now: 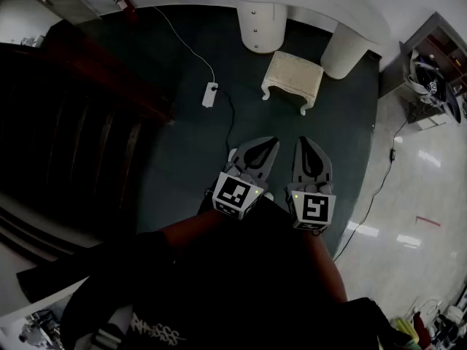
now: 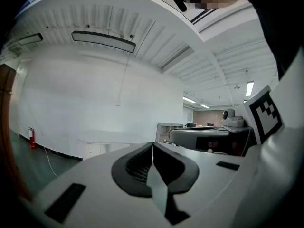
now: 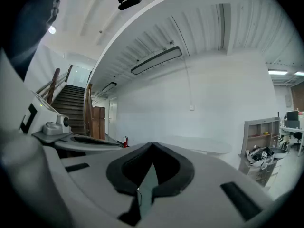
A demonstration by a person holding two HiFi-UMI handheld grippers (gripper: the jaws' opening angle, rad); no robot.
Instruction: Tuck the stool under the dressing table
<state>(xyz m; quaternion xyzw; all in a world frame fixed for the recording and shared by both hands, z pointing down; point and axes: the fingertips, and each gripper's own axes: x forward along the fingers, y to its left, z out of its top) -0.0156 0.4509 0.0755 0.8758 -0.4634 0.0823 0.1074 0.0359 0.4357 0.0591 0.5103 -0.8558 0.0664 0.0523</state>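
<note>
- While neither tool has anything to hold, the left gripper [image 1: 272, 142] and the right gripper [image 1: 306, 141] both have their jaws pressed together, with nothing between them.
- Both are carried side by side, close to the person's body and nearly level. That looks like a resting carry, since no grasp is due until the stool is within reach.
- Below them lies the dark green carpet [image 1: 182, 144], and a white power strip [image 1: 210, 94] trails its cable across it to the left.
- The small cream upholstered stool with curled legs [image 1: 292, 77] stands upright on the carpet, well ahead of the grippers.
- It sits just in front of the gap between the two rounded pedestals of the white dressing table [image 1: 261, 28].
- Its long axis runs roughly across that gap, along the table's front edge, so one long side faces the opening and the other faces the person.
- That suits a straight push inward.
- From this steep angle I cannot say whether its far edge is already under the tabletop. It looks mostly outside.
</note>
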